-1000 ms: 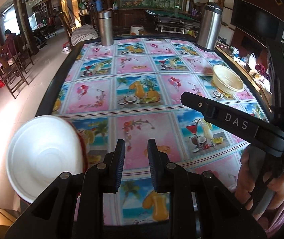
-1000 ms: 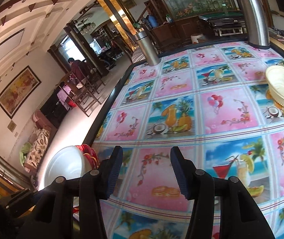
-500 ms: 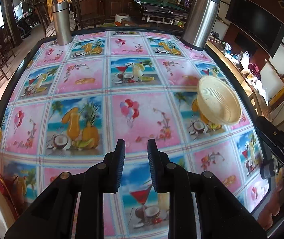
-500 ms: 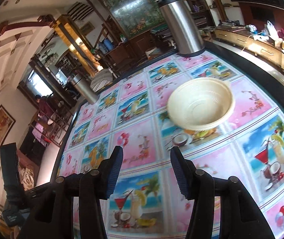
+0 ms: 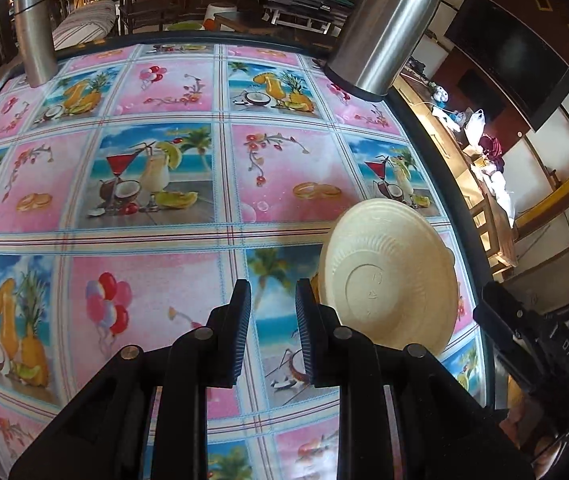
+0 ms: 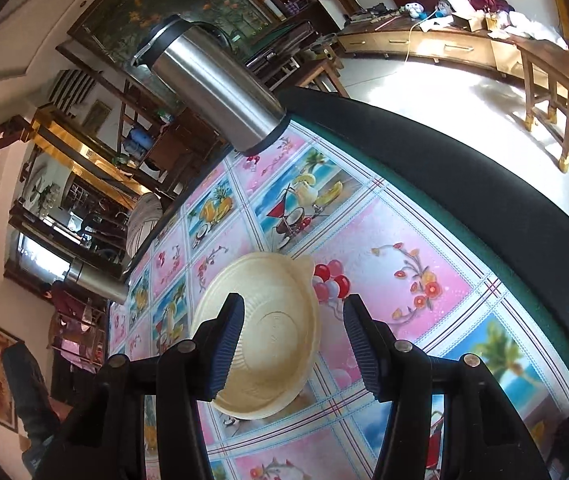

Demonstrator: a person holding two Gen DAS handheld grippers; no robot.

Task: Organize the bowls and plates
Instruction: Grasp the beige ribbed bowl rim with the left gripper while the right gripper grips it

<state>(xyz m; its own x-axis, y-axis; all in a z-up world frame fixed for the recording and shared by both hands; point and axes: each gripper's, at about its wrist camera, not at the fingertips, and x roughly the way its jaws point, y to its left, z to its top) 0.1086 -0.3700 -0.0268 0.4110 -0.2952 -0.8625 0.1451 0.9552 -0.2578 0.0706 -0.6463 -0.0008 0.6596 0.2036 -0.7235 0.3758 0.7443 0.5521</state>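
I am steering two handheld grippers over a desk [image 5: 284,236] covered in a pink and blue cloth printed with fruit and cocktails. The step in hand looks like the approach to a pale cream bowl [image 6: 268,332], which sits open side up near the desk's right edge. My right gripper [image 6: 290,344] is just above the bowl and its jaws are opening; the near rim lies between them in the right wrist view, but the pads press on nothing, so the bowl is not held. My left gripper [image 5: 272,332] hovers just left of the bowl with its jaws nearly together, a narrow gap showing and nothing in it. Next I judge the right gripper must drop one finger inside the wall and one outside, then close on the rim. The desk's dark raised border [image 6: 484,200] runs close beyond the bowl, so a push that way could slide it off. A tall steel flask [image 5: 388,28] stands at the far right corner, a second flask [image 5: 34,36] at the far left; the wide middle of the desk is free for carrying.
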